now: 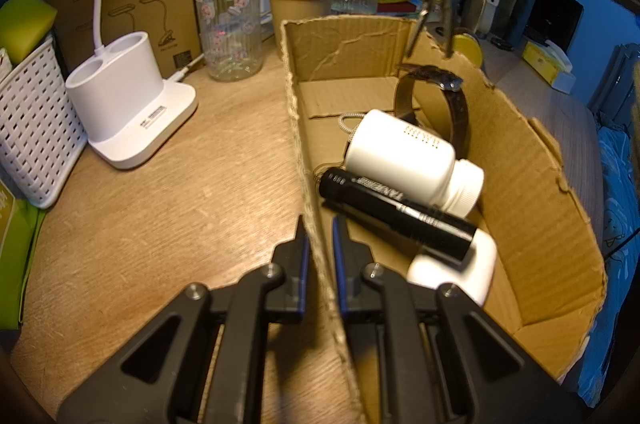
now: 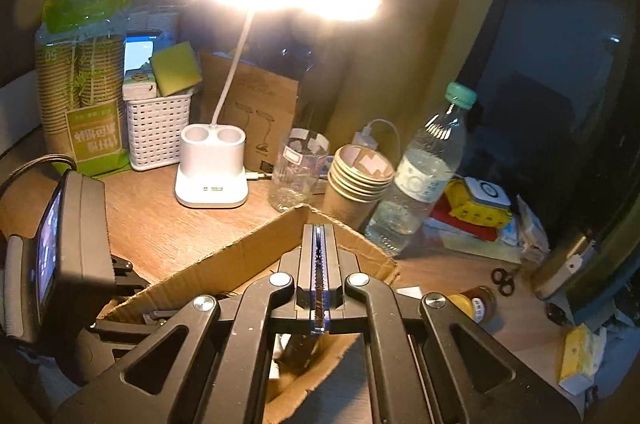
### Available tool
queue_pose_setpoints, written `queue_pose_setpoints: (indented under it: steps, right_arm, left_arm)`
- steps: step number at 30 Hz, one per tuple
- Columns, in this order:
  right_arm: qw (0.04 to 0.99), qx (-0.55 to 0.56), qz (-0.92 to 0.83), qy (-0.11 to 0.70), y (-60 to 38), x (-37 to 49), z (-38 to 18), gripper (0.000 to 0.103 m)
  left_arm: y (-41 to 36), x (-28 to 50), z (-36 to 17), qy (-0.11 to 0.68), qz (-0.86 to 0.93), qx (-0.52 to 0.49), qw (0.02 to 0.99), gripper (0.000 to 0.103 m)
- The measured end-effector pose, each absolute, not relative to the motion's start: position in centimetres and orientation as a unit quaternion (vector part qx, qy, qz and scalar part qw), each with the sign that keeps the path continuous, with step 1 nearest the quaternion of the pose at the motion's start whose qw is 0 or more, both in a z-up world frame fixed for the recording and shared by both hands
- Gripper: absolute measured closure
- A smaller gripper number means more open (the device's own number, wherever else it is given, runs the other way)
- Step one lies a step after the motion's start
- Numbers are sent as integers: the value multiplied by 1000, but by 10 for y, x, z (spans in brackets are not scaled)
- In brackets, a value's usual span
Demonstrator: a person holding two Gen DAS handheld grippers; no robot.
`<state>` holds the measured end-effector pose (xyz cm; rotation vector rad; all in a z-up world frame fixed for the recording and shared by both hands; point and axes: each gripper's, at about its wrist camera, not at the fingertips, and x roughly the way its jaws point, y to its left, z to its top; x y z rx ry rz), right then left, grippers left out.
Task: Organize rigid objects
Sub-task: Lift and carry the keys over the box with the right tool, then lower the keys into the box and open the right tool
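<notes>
Keys are held dangling above the far corner of the cardboard box by the right gripper, whose jaws are pressed together on something thin. The box's left wall is pinched by the left gripper. Inside are seen a white bottle, a black flashlight and a watch. If released too early, the keys may be caught on the torn rim or dropped outside the box.
</notes>
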<state>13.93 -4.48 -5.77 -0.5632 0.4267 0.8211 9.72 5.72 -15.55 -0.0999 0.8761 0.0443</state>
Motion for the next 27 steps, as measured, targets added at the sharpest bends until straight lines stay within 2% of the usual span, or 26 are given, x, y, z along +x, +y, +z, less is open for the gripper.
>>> queue_pose_setpoints:
  steps: [27]
  right_arm:
    - [825,-251,409,298,-32,178,-111,101]
  left_arm:
    - [57,97,-156,424,21,-48,904,91]
